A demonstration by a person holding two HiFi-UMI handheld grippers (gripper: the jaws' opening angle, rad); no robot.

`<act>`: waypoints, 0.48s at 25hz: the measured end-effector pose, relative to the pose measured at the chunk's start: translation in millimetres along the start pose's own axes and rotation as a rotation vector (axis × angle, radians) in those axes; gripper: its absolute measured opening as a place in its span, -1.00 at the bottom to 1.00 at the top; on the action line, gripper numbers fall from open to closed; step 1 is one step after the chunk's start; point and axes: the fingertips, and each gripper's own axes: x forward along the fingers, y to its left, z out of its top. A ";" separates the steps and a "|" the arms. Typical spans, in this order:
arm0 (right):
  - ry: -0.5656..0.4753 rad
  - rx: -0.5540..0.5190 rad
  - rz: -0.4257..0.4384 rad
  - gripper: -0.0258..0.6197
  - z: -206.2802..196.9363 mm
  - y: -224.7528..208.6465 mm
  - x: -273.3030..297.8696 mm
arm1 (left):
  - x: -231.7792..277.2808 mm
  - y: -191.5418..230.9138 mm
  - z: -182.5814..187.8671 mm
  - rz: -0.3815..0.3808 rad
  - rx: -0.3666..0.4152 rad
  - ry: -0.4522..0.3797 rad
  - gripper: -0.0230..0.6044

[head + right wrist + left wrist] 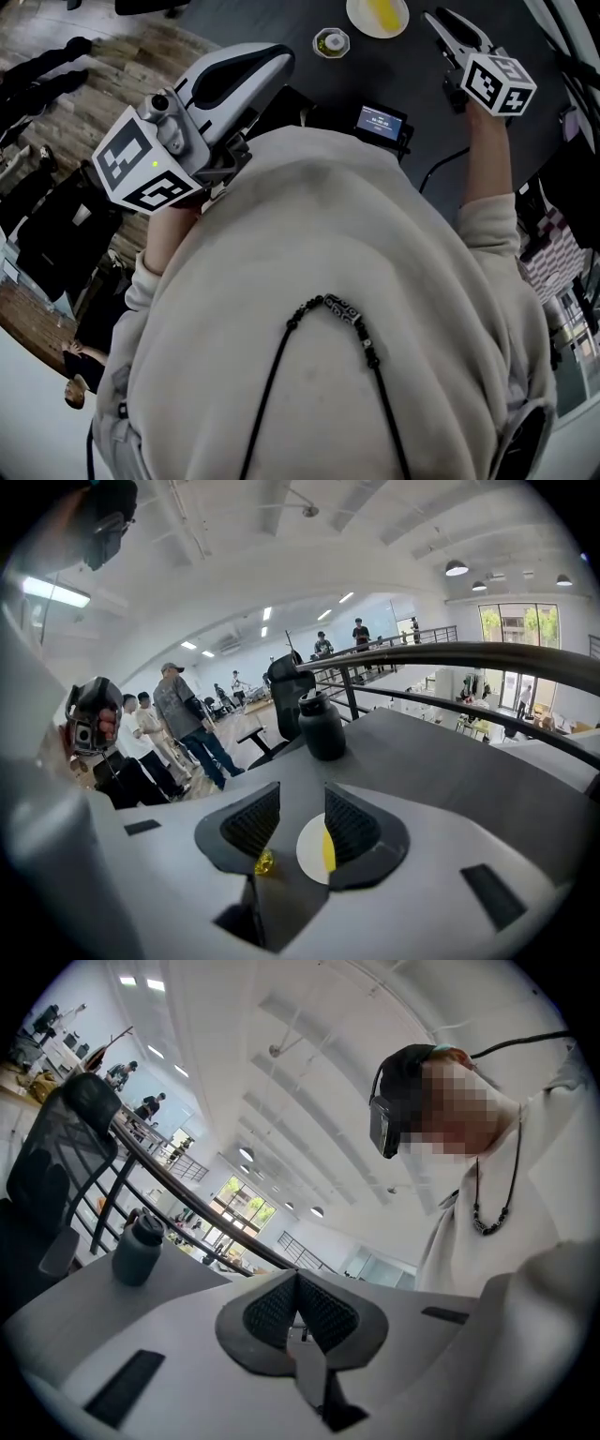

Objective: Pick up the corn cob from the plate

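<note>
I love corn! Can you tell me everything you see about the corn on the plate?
The corn cob is yellow and longish. It lies flat on a round white plate on the dark table, at the head view's top edge. Only the plate touches it. The open right tongs are short of it. Kernels are too small to see.

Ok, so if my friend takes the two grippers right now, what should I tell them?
Left gripper: jaws shut, empty, held up by the chest and pointing up, away from the dark table.
Right gripper: jaws open, empty, reached out over the table, aimed at the round white plate.
Things: the yellow corn cob lies on that plate, untouched. A small pale dish sits beside the plate.
Done: nothing grasped yet.
Left: probably bring the right jaws down around the cob, close them and lift.
</note>
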 end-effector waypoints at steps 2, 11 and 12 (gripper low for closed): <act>0.031 0.004 0.002 -0.45 -9.6 -6.8 11.7 | -3.4 1.8 -1.2 0.011 -0.005 -0.005 -0.92; 0.185 -0.010 0.012 -0.25 -51.8 -36.2 67.0 | -17.3 19.7 -7.3 0.082 -0.044 -0.021 -0.92; 0.207 -0.015 0.019 -0.22 -58.0 -37.7 73.3 | -18.9 21.6 -7.5 0.089 -0.049 -0.022 -0.92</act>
